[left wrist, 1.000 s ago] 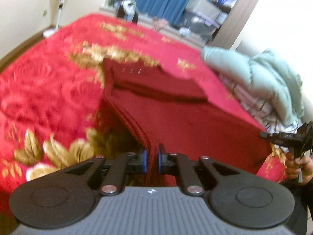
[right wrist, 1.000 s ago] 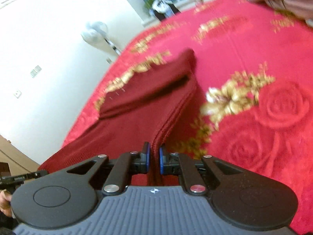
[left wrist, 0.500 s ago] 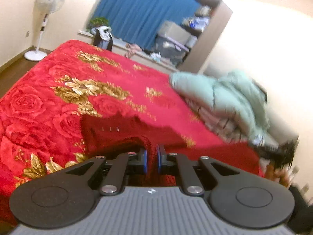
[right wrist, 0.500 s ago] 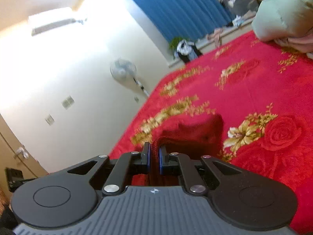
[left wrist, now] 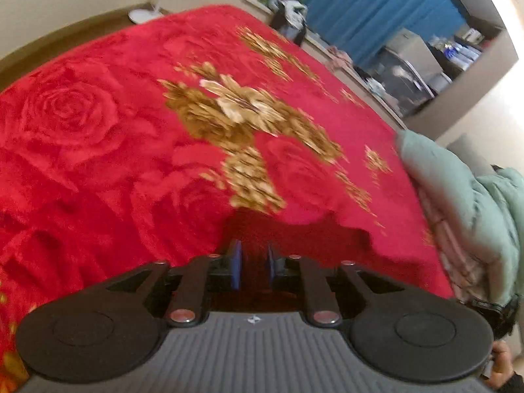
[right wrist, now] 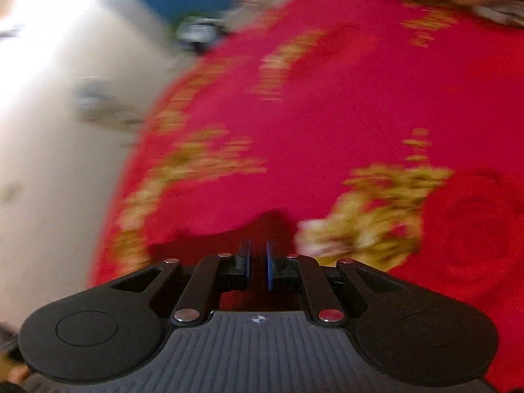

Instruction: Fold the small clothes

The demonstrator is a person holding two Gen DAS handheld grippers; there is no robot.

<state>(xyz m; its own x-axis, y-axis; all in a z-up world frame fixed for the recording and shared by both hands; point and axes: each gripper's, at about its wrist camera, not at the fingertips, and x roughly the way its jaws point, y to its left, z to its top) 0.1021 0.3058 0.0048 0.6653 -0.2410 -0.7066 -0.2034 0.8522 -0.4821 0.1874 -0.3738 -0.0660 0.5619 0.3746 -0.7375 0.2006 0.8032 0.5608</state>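
Observation:
A dark red knit garment (left wrist: 294,232) lies on the bed, with only its far edge showing past my fingers. My left gripper (left wrist: 254,263) sits low over it. Its jaws are opening, and the cloth lies in the gap between the blue pads (left wrist: 236,265) without being pinched. In the right wrist view, which is motion-blurred, the same garment (right wrist: 199,245) peeks out ahead. My right gripper (right wrist: 258,262) is shut on a fold of it, the pads standing a narrow slit apart. Most of the garment is hidden under both grippers.
A red blanket with gold flowers (left wrist: 98,131) covers the bed. A pale green quilt pile (left wrist: 458,196) lies along its right side. A fan's base (left wrist: 144,14) stands on the floor at the far left. A hand (left wrist: 501,363) shows at the lower right.
Both grippers swung forward and down with the garment's edge, so most of the cloth has dropped out of sight beneath them. The left pads have spread apart; the right pads stay close.

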